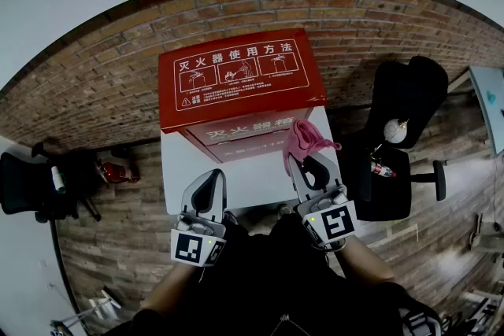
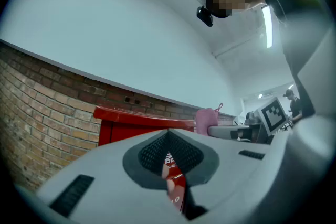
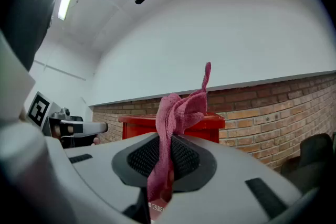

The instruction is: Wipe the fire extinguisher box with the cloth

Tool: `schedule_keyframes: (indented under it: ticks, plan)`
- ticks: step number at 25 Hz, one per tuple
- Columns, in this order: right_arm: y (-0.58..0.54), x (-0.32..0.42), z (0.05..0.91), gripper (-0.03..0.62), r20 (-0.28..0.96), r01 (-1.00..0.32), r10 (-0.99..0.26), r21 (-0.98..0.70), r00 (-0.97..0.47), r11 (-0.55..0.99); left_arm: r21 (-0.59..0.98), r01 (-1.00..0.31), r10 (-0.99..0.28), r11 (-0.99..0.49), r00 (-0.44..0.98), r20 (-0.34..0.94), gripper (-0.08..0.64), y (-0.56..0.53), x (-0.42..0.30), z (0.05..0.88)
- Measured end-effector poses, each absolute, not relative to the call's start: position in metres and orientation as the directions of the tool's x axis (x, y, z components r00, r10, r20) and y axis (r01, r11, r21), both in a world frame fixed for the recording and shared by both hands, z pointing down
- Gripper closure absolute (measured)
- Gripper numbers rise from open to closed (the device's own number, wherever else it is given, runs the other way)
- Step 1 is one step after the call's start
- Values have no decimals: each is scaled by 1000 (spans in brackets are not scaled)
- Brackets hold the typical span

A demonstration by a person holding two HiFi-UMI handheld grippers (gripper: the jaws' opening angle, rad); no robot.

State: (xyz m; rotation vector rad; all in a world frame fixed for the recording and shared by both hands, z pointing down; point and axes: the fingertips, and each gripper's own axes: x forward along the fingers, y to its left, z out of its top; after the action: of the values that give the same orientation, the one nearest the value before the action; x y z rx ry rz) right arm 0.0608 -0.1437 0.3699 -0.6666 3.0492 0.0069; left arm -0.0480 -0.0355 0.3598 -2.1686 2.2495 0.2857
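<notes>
The fire extinguisher box (image 1: 236, 83) at upper centre looks like red painted sheet metal, smooth with a slight sheen, its white print flat on the lid. The cloth (image 1: 303, 139) is pink, soft and napped like towelling, matt, bunched in folds. The left gripper (image 1: 206, 183) and the right gripper (image 1: 311, 168) have smooth matt grey plastic shells and dark, finely meshed pads (image 3: 140, 157) that look rubbery. The stand (image 1: 177, 161) under the box is white, smooth, matt. The brick wall (image 1: 94, 90) is rough and dull; the floor (image 1: 118, 248) at lower left shows wood-grain planks
</notes>
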Motion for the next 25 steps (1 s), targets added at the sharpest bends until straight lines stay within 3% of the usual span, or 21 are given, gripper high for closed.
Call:
schedule_keyframes:
  ticks: [14, 25]
  plan:
    - [-92, 2, 379, 525, -26, -514, -513, 24, -858, 857, 134, -985, -991, -106, 93, -97, 522, 5, -119, 373]
    - [-64, -55, 383, 525, -35, -482, -481, 93, -876, 871, 143, -986, -992, -81, 65, -108, 521, 48, -157, 372]
